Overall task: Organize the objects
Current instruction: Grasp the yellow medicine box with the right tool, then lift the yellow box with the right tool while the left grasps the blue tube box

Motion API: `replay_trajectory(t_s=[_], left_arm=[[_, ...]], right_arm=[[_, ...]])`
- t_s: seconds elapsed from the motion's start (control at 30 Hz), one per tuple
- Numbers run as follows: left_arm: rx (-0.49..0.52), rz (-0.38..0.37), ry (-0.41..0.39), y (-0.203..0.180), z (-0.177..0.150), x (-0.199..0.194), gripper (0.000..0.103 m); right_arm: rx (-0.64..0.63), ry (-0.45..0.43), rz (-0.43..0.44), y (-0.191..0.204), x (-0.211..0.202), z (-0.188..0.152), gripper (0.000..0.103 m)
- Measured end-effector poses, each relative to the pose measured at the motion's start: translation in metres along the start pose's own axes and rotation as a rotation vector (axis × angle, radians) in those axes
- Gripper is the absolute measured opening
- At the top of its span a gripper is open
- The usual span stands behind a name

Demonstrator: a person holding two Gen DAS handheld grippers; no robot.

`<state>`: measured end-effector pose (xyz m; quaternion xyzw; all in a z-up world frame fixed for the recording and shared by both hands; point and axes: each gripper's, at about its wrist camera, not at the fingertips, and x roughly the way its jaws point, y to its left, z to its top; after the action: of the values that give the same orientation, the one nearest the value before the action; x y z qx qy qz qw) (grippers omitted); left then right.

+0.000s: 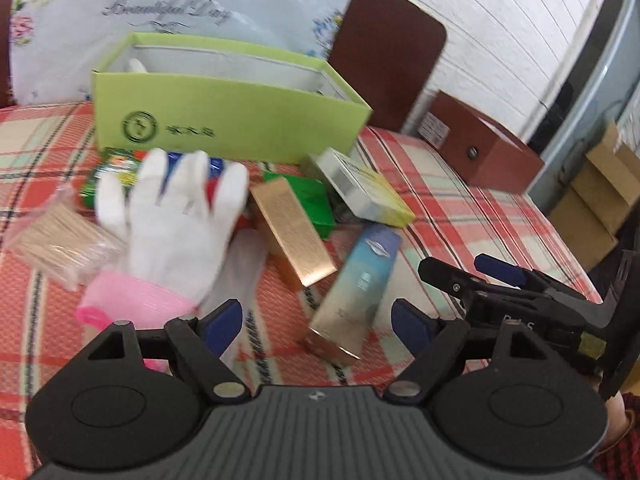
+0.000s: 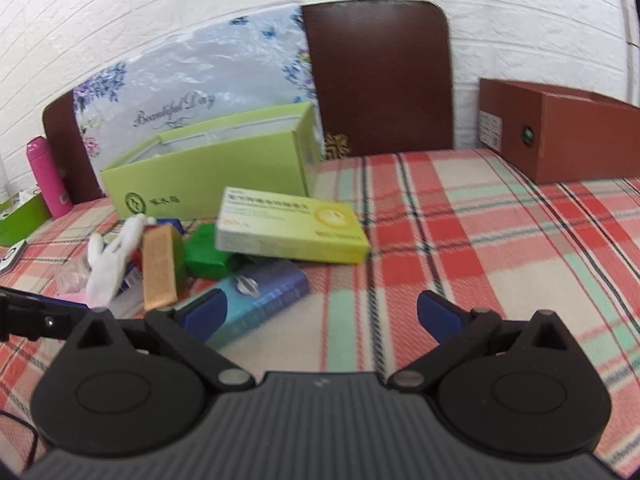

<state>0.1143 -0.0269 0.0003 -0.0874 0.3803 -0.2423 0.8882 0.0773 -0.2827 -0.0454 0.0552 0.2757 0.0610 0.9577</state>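
An open lime-green box (image 1: 224, 120) (image 2: 208, 172) stands at the back of the plaid cloth (image 1: 460, 208). In front of it lie a white glove with a pink cuff (image 1: 176, 224) (image 2: 110, 260), a bag of wooden sticks (image 1: 60, 244), a gold box (image 1: 296, 232) (image 2: 160, 268), a green box (image 1: 316, 200) (image 2: 206, 254), a yellow-white medicine box (image 1: 364, 188) (image 2: 292, 230) and a blue-gold box (image 1: 360, 280) (image 2: 264, 292). My left gripper (image 1: 316, 322) is open just short of the blue-gold box and holds nothing. My right gripper (image 2: 322, 312) (image 1: 468, 268) is open over bare cloth.
A brown box (image 1: 492, 152) (image 2: 560, 136) stands at the right rear. Behind the green box lean a floral bag (image 2: 192, 80) and a dark brown panel (image 2: 380, 80). A pink bottle (image 2: 46, 176) and a green tissue box (image 2: 20, 216) stand at far left.
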Motion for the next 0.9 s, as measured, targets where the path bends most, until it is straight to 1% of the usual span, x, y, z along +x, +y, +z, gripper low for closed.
replay_trajectory(t_s=[0.07,0.2,0.3,0.4,0.43,0.47,0.5,0.53,0.6,0.67,0.73,0.8,0.83,0.9], left_arm=[[-0.015,0.012,-0.016,0.005,0.001,-0.008,0.085],[-0.046,0.040,-0.017,0.015,-0.005,-0.016,0.085],[-0.072,0.045,-0.008,0.020,-0.009,-0.017,0.085],[-0.082,0.046,-0.002,0.022,-0.009,-0.016,0.085],[-0.082,0.042,-0.001,0.022,-0.009,-0.015,0.085],[-0.080,0.038,0.000,0.022,-0.009,-0.015,0.085],[-0.075,0.032,0.000,0.020,-0.009,-0.014,0.085],[-0.069,0.027,0.001,0.019,-0.009,-0.014,0.085],[-0.054,0.014,0.005,0.015,-0.009,-0.011,0.085],[-0.039,-0.001,0.010,0.010,-0.007,-0.007,0.085],[-0.018,-0.021,0.016,0.002,-0.007,-0.001,0.085],[0.014,-0.042,0.025,-0.008,-0.006,0.008,0.085],[0.030,-0.050,0.032,-0.013,-0.006,0.013,0.085],[0.055,-0.055,0.052,-0.023,-0.006,0.025,0.085]], right_arm=[[-0.022,-0.017,0.012,0.011,0.009,0.010,0.103],[-0.061,-0.034,0.012,0.031,0.033,0.033,0.103],[-0.145,-0.031,0.038,0.049,0.049,0.041,0.103],[-0.182,-0.019,0.027,0.057,0.064,0.043,0.093],[-0.185,-0.014,0.020,0.055,0.068,0.042,0.085],[-0.194,-0.003,0.003,0.054,0.070,0.041,0.071],[-0.206,0.013,-0.017,0.051,0.070,0.038,0.062],[-0.206,0.021,-0.017,0.046,0.066,0.035,0.057],[-0.198,0.014,-0.016,0.033,0.050,0.027,0.055],[-0.193,0.029,-0.028,0.020,0.035,0.017,0.053],[-0.170,0.064,-0.063,0.004,0.022,0.004,0.052],[-0.107,0.109,-0.112,-0.014,0.012,-0.009,0.054],[-0.065,0.127,-0.129,-0.023,0.007,-0.012,0.057],[0.019,0.120,-0.127,-0.036,-0.001,-0.012,0.071]])
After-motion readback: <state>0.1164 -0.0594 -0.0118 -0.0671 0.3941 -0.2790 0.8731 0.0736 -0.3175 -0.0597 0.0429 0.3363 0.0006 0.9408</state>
